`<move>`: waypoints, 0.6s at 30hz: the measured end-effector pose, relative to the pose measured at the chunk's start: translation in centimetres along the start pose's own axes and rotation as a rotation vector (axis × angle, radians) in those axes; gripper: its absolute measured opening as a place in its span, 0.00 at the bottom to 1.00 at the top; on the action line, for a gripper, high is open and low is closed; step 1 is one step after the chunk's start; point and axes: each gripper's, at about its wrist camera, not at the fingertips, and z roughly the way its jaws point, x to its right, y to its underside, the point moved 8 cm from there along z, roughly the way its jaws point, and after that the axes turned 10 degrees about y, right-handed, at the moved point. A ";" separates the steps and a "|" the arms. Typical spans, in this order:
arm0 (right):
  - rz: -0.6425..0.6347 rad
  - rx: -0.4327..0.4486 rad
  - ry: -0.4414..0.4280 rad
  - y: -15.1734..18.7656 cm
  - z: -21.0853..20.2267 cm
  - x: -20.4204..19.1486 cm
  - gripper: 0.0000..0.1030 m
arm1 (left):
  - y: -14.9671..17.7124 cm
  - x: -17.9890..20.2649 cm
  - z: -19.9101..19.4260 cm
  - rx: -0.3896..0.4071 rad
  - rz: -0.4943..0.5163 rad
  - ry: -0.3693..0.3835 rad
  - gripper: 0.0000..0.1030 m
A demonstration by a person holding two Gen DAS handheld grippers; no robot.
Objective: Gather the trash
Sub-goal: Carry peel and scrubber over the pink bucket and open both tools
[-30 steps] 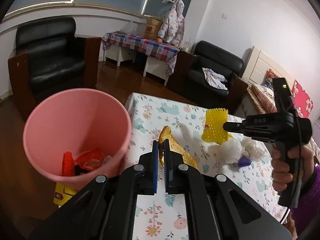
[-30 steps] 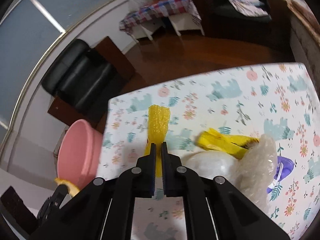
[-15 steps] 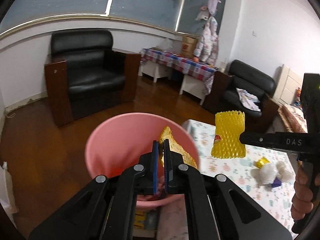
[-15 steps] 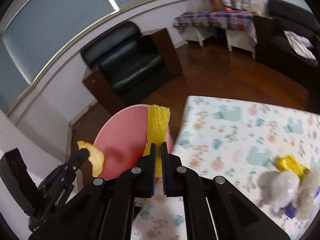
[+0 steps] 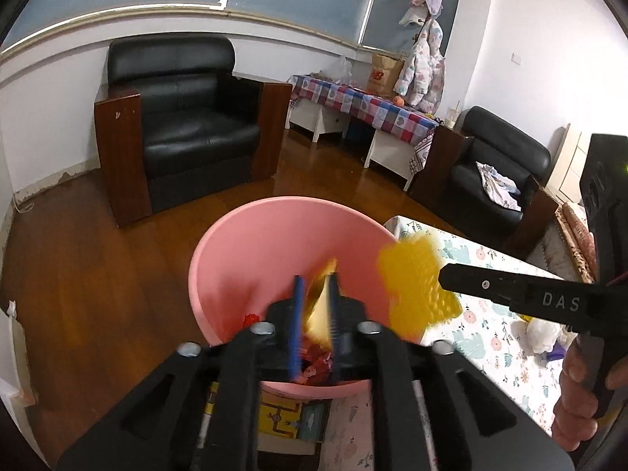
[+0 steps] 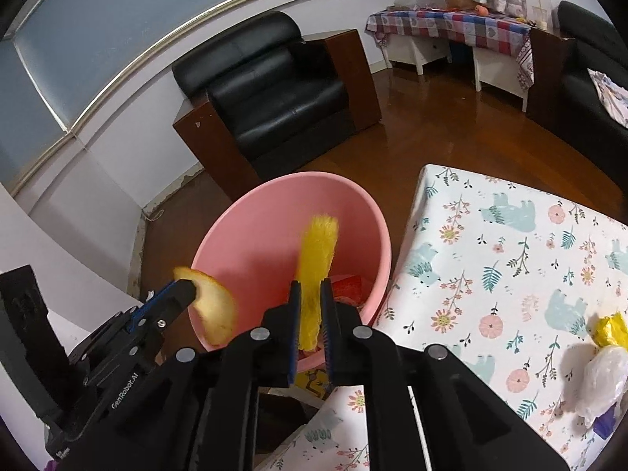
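**Operator:** Yellow foam netting (image 6: 317,263) hangs between the fingers of my right gripper (image 6: 311,316) over the pink bin (image 6: 243,231). It's light, soft and springy, so the lower end, where I've got it, is the place to pinch; the mesh squashes flat there. Those jaws are just starting to part, and I can't tell whether the pads have let go of it yet.

**Observer:** And your left?

**Operator:** The left gripper (image 5: 316,306) is also above the bin, jaws opening, with a curved piece of peel (image 6: 214,310) between them. It's stiffer than the netting, light, perhaps a bit slick on the inside. From the right wrist view it looks already loose at the fingertips, so I judge it's dropping.

**Observer:** Anything left?

**Operator:** On the patterned tablecloth (image 6: 510,259) there's a crumpled clear plastic bag (image 6: 600,380) beside a yellow wrapper (image 6: 608,327). The bag is flimsy and slippery; I'd bite a bunched fold, not a smooth face.
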 end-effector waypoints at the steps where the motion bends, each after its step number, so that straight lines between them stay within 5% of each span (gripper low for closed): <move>1: 0.001 0.003 -0.008 0.0 -0.1 0.0 0.16 | -0.1 0.0 0.0 0.003 -0.001 0.003 0.28; 18: -0.036 0.139 0.035 2.8 -6.0 2.3 0.36 | 0.6 5.5 -0.1 -0.018 0.055 0.084 0.32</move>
